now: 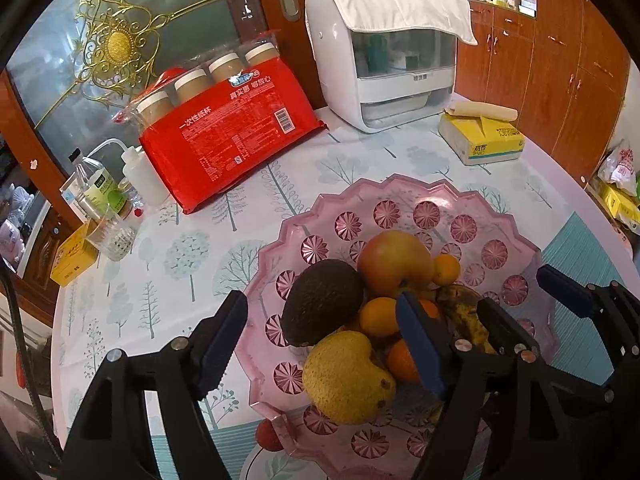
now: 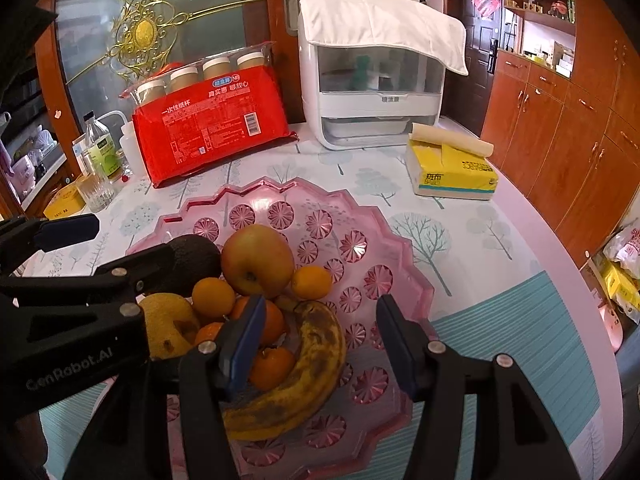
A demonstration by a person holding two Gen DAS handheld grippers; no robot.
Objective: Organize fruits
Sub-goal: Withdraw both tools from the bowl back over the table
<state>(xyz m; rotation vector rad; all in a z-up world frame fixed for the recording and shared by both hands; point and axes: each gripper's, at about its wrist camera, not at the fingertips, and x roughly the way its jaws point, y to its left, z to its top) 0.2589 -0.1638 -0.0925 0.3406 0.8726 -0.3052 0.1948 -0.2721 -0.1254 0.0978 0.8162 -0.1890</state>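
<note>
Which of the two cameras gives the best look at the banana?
The right wrist view: the banana lies nearly whole between its open fingers. In the left wrist view the banana is mostly hidden behind gripper fingers.

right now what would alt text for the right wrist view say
The open right gripper hovers over a spotted banana in a pink fruit bowl that also holds an apple, oranges, a pear and an avocado. The left gripper is at the left edge.

I see even, soft indoor light, faint shadows, both views sharp centrally, fisheye bending and black vignette at the edges.
</note>
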